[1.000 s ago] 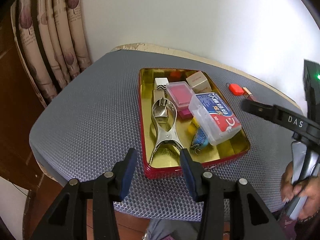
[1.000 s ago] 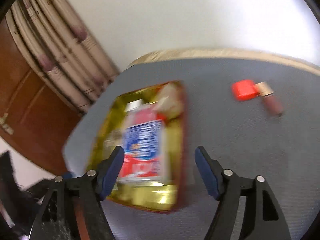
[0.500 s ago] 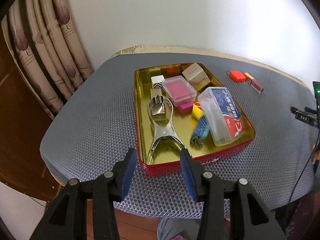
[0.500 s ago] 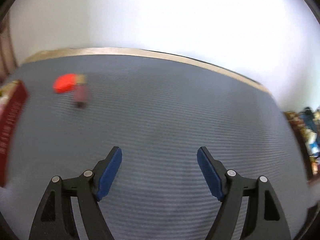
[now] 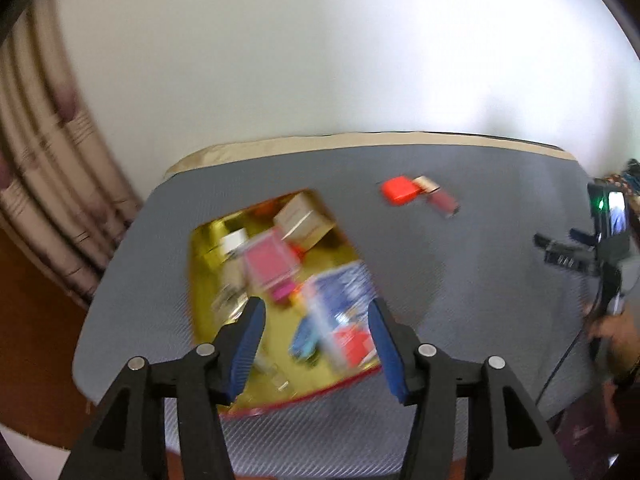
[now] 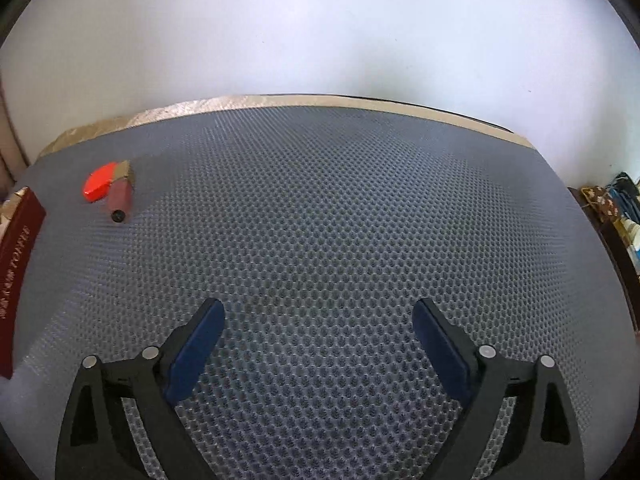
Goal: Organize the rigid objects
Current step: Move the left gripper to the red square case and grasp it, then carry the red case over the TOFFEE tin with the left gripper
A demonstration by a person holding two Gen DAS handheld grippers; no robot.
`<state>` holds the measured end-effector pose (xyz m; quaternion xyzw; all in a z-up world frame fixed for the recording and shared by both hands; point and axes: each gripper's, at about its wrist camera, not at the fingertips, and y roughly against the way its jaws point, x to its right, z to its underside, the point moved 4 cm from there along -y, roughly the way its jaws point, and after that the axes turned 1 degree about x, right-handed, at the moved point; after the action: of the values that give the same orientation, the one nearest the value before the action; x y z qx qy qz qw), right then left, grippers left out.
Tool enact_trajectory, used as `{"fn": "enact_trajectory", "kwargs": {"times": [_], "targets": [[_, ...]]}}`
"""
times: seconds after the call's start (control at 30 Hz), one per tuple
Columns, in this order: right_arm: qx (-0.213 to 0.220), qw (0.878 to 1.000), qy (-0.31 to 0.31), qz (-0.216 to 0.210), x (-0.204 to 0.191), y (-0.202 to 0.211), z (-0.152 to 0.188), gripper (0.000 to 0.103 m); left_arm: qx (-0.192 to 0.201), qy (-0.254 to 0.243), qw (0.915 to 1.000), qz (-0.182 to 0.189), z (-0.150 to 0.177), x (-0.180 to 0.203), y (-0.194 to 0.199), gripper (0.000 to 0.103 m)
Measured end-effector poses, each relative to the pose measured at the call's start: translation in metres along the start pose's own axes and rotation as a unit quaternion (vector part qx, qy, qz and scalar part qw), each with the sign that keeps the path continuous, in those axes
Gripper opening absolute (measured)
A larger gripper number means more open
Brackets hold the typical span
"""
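A red tin with a gold inside point(image 5: 208, 248) sits on the grey mesh mat and holds several small things: a pink box, a tan box, a clear blue-and-red printed case. The view is blurred. My left gripper point(image 5: 316, 340) is open and empty above the tin's near end. A small red object point(image 5: 398, 190) and a brownish tube with a gold cap point(image 5: 440, 200) lie on the mat to the right of the tin. In the right wrist view the red object point(image 6: 100, 186) and tube point(image 6: 120, 198) lie far left, beside the tin's red wall point(image 6: 18, 252). My right gripper point(image 6: 318, 340) is open and empty over bare mat.
The grey mesh mat point(image 6: 340, 220) covers a table against a white wall. Curtains point(image 5: 36, 184) hang at the left. The other hand-held gripper point(image 5: 592, 256) shows at the right edge of the left wrist view. Clutter point(image 6: 616, 208) stands off the table's right end.
The left gripper has swung right and closer over the tin, blurring the view. The right gripper turned right off the tin and now steadies over bare mat. Both stayed open.
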<state>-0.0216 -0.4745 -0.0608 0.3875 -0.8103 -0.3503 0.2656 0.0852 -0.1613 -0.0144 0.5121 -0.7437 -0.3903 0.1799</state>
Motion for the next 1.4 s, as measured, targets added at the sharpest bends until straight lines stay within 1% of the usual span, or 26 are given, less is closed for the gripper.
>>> {"fn": "enact_trajectory", "kwargs": {"times": [0.07, 0.1, 0.13, 0.2, 0.27, 0.33, 0.37, 0.4, 0.47, 0.57, 0.63, 0.67, 0.73, 0.77, 0.8, 0.83, 0.87, 0.9, 0.97, 1.03, 1.1, 1.17, 1.27, 1.33, 1.37, 1.4], "targets": [[0.001, 1.000, -0.003, -0.011, 0.003, 0.002, 0.001, 0.095, -0.021, -0.011, 0.9994, 0.026, -0.020, 0.016, -0.014, 0.055], [0.002, 1.000, -0.004, -0.016, 0.005, 0.004, 0.002, 0.095, -0.034, -0.007, 0.9986, 0.041, -0.032, 0.024, -0.024, 0.055], [0.002, 1.000, -0.005, -0.018, -0.002, -0.002, 0.001, 0.095, -0.045, -0.003, 0.9975, 0.055, -0.040, 0.030, -0.031, 0.055], [0.005, 1.000, -0.006, -0.027, 0.000, -0.002, 0.000, 0.096, -0.071, 0.011, 0.9938, 0.084, -0.062, 0.044, -0.054, 0.055], [0.005, 0.999, -0.002, -0.035, -0.005, 0.001, 0.001, 0.096, -0.100, 0.039, 0.9906, 0.085, -0.079, 0.052, -0.080, 0.055], [0.012, 0.999, 0.001, -0.041, -0.007, 0.005, 0.002, 0.096, -0.133, 0.065, 0.9849, 0.091, -0.096, 0.059, -0.111, 0.055], [0.016, 0.999, 0.002, -0.044, -0.007, 0.006, 0.003, 0.096, -0.152, 0.086, 0.9814, 0.081, -0.104, 0.060, -0.131, 0.055], [0.018, 0.999, 0.004, -0.048, -0.009, 0.009, 0.004, 0.097, -0.163, 0.100, 0.9783, 0.080, -0.108, 0.059, -0.144, 0.055], [0.019, 0.998, 0.008, -0.058, -0.010, 0.012, 0.005, 0.097, -0.192, 0.149, 0.9660, 0.088, -0.116, 0.057, -0.176, 0.055], [0.013, 0.997, 0.013, -0.072, -0.012, 0.011, 0.005, 0.097, -0.216, 0.210, 0.9481, 0.101, -0.125, 0.055, -0.213, 0.055], [0.008, 0.997, 0.014, -0.080, -0.014, 0.009, 0.006, 0.097, -0.230, 0.225, 0.9427, 0.086, -0.128, 0.054, -0.229, 0.055], [0.007, 0.996, 0.014, -0.084, -0.015, 0.008, 0.006, 0.097, -0.236, 0.230, 0.9410, 0.079, -0.131, 0.055, -0.238, 0.055], [0.006, 0.996, 0.015, -0.093, -0.015, 0.008, 0.006, 0.097, -0.242, 0.229, 0.9405, 0.068, -0.133, 0.058, -0.247, 0.055], [0.005, 0.995, 0.015, -0.095, -0.016, 0.008, 0.006, 0.097, -0.249, 0.225, 0.9406, 0.052, -0.135, 0.059, -0.253, 0.055], [0.004, 0.995, 0.016, -0.096, -0.018, 0.003, 0.004, 0.097, -0.253, 0.224, 0.9400, 0.046, -0.136, 0.060, -0.257, 0.055], [0.003, 0.995, 0.017, -0.097, -0.018, 0.003, 0.005, 0.097, -0.254, 0.229, 0.9382, 0.053, -0.138, 0.062, -0.260, 0.055], [0.000, 0.995, 0.019, -0.099, -0.019, 0.002, 0.005, 0.097, -0.253, 0.235, 0.9357, 0.072, -0.140, 0.064, -0.262, 0.055], [-0.001, 0.995, 0.020, -0.101, -0.019, 0.003, 0.005, 0.097, -0.253, 0.241, 0.9334, 0.083, -0.141, 0.066, -0.264, 0.055], [-0.004, 0.994, 0.022, -0.103, -0.021, 0.002, 0.005, 0.097, -0.257, 0.249, 0.9304, 0.082, -0.143, 0.068, -0.270, 0.055], [-0.004, 0.994, 0.022, -0.105, -0.022, 0.001, 0.005, 0.097, -0.257, 0.251, 0.9302, 0.078, -0.144, 0.068, -0.274, 0.055], [-0.004, 0.994, 0.023, -0.106, -0.023, 0.001, 0.005, 0.097, -0.260, 0.260, 0.9256, 0.090, -0.145, 0.070, -0.279, 0.055], [-0.004, 0.994, 0.023, -0.106, -0.022, 0.002, 0.006, 0.097, -0.260, 0.266, 0.9232, 0.096, -0.146, 0.069, -0.283, 0.055], [-0.005, 0.994, 0.024, -0.106, -0.025, 0.000, 0.006, 0.097, -0.262, 0.271, 0.9216, 0.091, -0.148, 0.070, -0.288, 0.055], [-0.005, 0.994, 0.023, -0.106, -0.024, 0.000, 0.006, 0.097, -0.263, 0.287, 0.9167, 0.091, -0.150, 0.071, -0.296, 0.055], [-0.005, 0.994, 0.023, -0.106, -0.022, 0.001, 0.006, 0.097, -0.258, 0.294, 0.9158, 0.090, -0.152, 0.070, -0.298, 0.055], [-0.005, 0.994, 0.023, -0.106, -0.022, 0.001, 0.006, 0.097, -0.258, 0.291, 0.9172, 0.088, -0.152, 0.071, -0.298, 0.055]]}}
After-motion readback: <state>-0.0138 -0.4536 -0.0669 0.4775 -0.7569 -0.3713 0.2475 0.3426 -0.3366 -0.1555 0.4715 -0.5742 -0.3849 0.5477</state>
